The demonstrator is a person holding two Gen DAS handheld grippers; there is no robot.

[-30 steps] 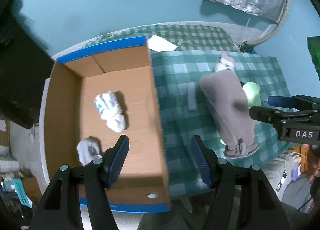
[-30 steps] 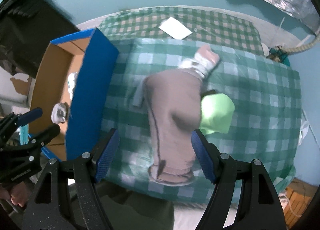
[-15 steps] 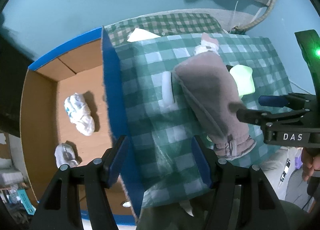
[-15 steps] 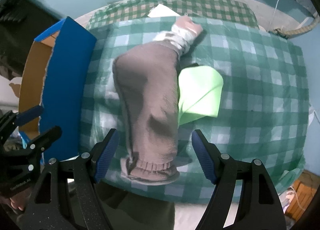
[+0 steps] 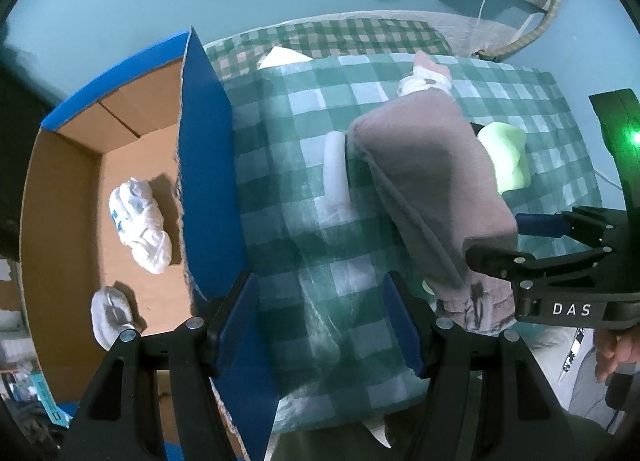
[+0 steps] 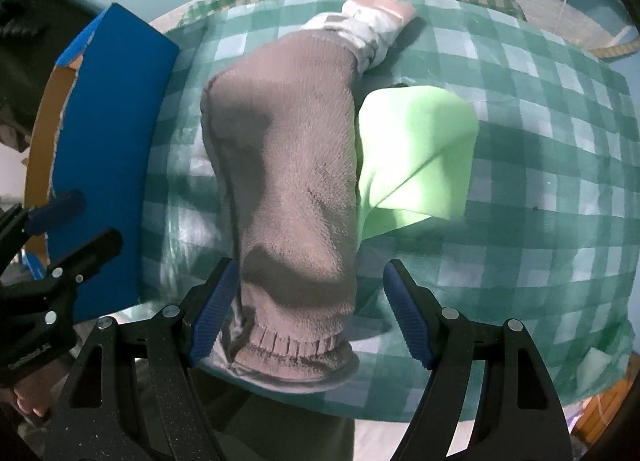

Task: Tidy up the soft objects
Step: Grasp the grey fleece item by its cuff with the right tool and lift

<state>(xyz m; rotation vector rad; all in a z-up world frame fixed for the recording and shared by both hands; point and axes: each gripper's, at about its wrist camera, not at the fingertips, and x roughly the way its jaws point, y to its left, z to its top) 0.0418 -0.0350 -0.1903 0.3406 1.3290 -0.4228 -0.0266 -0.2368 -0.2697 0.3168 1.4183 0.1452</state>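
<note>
Left gripper (image 5: 320, 321): jaws spread wide, nothing between them; it points down at the checked cloth (image 5: 288, 165), just beside the blue wall of the box.
Right gripper (image 6: 308, 313): jaws spread, not pinching; the cuff end of the grey knitted garment (image 6: 288, 165) lies between them, and the left pad is just beside the knit.
Grey knitted garment: stretched along the green checked cloth on the surface, partly over a light green cloth (image 6: 416, 157).
Rolled sock (image 6: 372, 17): at the far end of the garment.
Cardboard box (image 5: 60, 189): beside the surface; inside lie two white bundles (image 5: 140, 221).
</note>
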